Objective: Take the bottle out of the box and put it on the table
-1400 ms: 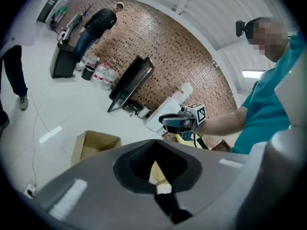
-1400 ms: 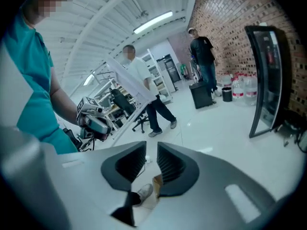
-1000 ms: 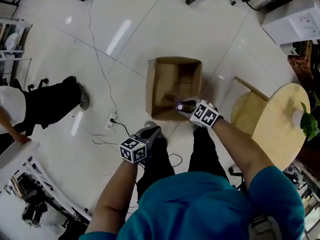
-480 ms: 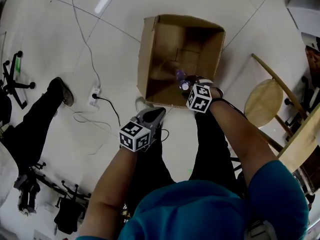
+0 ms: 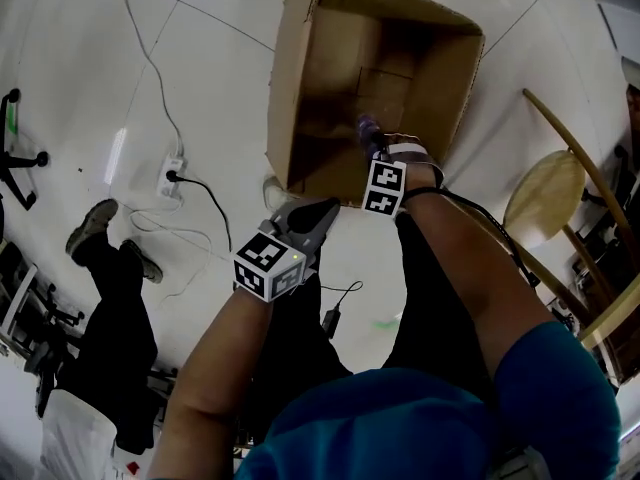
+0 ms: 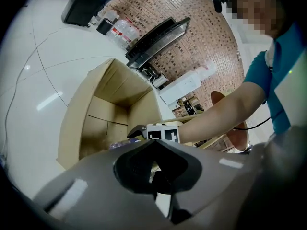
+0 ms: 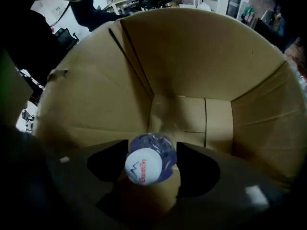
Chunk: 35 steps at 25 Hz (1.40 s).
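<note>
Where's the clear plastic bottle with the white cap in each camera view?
Head view: the clear plastic bottle, top centre, inside the open brown cardboard box.
Left gripper view: only a bluish sliver, left of centre.
Right gripper view: lower centre, white cap toward the camera.
Shared landmark: that box.

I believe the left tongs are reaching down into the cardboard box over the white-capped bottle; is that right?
Not quite: the right tongs are the ones reaching down into the cardboard box over the white-capped bottle, which sits between jaws that have just been opening. The head view shows the left tongs outside the box.
</note>
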Motion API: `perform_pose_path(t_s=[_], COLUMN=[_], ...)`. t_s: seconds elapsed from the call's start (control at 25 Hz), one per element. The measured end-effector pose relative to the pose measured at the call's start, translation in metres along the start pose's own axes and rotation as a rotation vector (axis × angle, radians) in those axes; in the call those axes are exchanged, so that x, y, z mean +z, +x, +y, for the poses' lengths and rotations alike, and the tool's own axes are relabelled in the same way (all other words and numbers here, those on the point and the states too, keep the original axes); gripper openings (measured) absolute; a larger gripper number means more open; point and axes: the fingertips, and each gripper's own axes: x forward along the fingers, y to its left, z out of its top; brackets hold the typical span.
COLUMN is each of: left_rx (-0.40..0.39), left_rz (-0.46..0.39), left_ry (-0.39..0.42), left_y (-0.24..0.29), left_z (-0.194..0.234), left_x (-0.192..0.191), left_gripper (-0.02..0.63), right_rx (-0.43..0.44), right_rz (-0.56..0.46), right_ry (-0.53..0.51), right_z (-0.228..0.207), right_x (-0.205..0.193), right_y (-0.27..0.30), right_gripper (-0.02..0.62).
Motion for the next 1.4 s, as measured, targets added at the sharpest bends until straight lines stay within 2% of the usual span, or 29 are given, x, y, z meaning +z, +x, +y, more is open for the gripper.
perform_pose_path(t_s=[0.08,0.16,0.28,0.4,0.48,0.8,0.96,1.08,1.4], left_rx=[0.009,0.010,-0.001,0.002,-0.003,-0.014,-0.011,-0.005,0.026], left_rz=[-0.017,-0.007,0.020,0.022,0.013,-0.029,-0.101,-0.147,-0.263], left_ry=[0.031,0.033,-0.006,-0.045,-0.059,-0.022,0.012,0.059,0.229], left_y=[0.002,0.004,0.010,0.013,0.009,-0.015,-0.054,-0.087,-0.156], left_z=[-0.008,-0.007,0.017,0.055,0.052,-0.002,-0.039,-0.081,-0.224], left_x=[-0.013,-0.028,-0.043,-0.044,-0.033,0.010,0.077,0.114,0.162], left_gripper=[0.000,0.000,0.000,0.000,0.000,0.000,0.000,0.000,0.000], right_rx=[-0.046,-0.047,0.006,0.045,0.071,0.085,0.064,0.049,-0.023], right_rz=[0.013,0.030,0.036,0.039,0.051,0.020,0.013,-0.002,-0.093], right_ry=[-0.026,-0.041,-0.038,-0.047,-0.038,-0.012,0.014,0.019,-0.006], right_z=[0.004,0.008,0.014,0.001,-0.005,-0.016,-0.036,-0.035,0.015], right_x=[-0.006,-0.014,-0.015,-0.002,0.000,0.013,0.037,0.053,0.065], right_y=[0.013,0.026,0.052,0.079,0.067,-0.032,-0.129,-0.208,-0.400], right_gripper=[0.325,0.334,0.328,0.319,0.316,0.314,0.314,0.314,0.314])
